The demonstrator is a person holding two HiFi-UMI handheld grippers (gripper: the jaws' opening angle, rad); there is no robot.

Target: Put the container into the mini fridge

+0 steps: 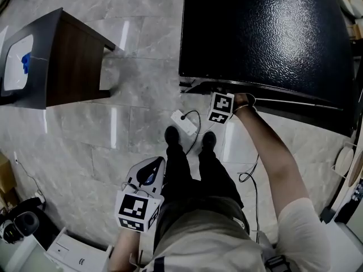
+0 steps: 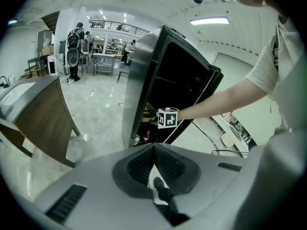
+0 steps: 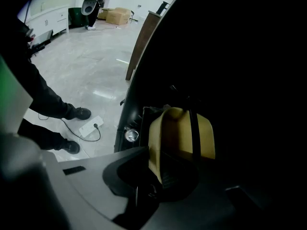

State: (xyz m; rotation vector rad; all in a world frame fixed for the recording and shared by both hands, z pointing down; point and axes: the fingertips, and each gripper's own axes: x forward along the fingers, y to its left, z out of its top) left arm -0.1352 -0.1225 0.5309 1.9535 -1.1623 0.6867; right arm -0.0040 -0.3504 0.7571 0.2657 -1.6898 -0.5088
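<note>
The fingers [image 3: 170, 177] of your right gripper [image 3: 152, 178] are nearly closed on the near wall of the pale yellow plastic container [image 3: 180, 133]. The wall stands upright between the two dark pads, so you are carrying it by its edge. From there the body of the container runs straight ahead of the fingers, with a dark band going up its face. It is already past the front edge of the black mini fridge [image 1: 266, 33], in the dark interior. The inside is too dark to show whether its base rests on a shelf.

That is what the coming move depends on. The container lies forward of the fingers, along the line of your forearm. To me, the job left is to lower it until it is seated, spread the fingers, then draw back along that same line.

Low and to the left, a round metal cap [image 3: 130, 135] sits close beside the container, so it could be knocked if you swing sideways.

Your left gripper [image 2: 154, 150] has its fingers pressed together on nothing. It hangs by your hip, well apart from the fridge, so the right one is the nearer. A white power strip [image 1: 184, 122] lies on the grey tiled floor [image 1: 130, 95] by your feet.
</note>
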